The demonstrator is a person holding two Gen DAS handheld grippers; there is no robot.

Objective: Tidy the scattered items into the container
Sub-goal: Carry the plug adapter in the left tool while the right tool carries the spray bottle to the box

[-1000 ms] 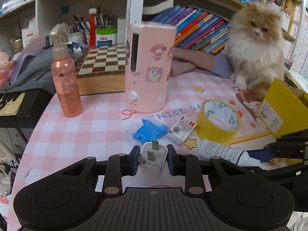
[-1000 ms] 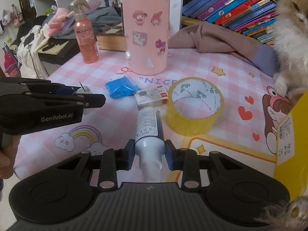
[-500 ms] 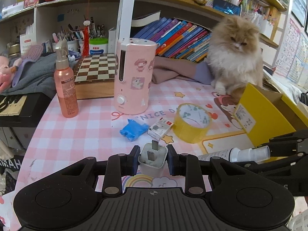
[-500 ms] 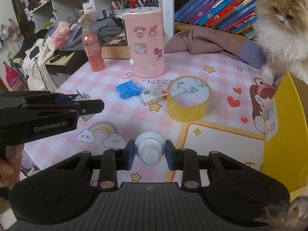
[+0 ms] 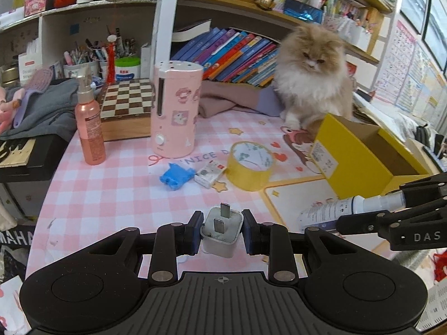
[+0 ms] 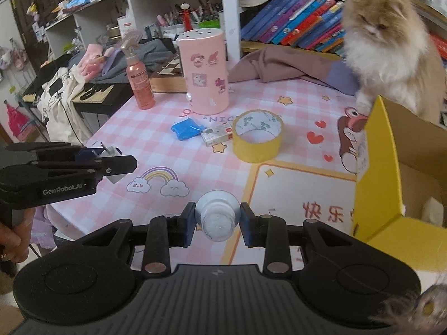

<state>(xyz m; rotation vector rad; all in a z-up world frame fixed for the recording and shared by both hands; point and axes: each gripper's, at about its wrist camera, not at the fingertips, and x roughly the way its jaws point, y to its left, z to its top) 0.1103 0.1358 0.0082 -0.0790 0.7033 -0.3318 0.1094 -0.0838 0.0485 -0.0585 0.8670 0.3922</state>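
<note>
My left gripper [image 5: 222,231] is shut on a white plug adapter [image 5: 222,233], prongs forward, held above the table's near edge; it also shows in the right wrist view [image 6: 111,164]. My right gripper [image 6: 218,220] is shut on a white tube [image 6: 218,219], seen end-on; the tube also shows in the left wrist view [image 5: 335,209], left of the open yellow box [image 5: 360,156]. On the table lie a yellow tape roll [image 6: 257,139], a small white carton [image 6: 216,134] and a blue crumpled packet [image 6: 185,129].
A fluffy cat [image 5: 313,75] sits behind the yellow box [image 6: 391,173]. A pink cylinder humidifier [image 5: 176,111], a pink spray bottle [image 5: 89,122], a chessboard box [image 5: 125,106] and a folded cloth [image 6: 282,67] stand at the back, before bookshelves.
Both grippers have lifted and pulled back from the table with their items. The tube has turned from lying flat to end-on in the right view. The yellow box shows more.
</note>
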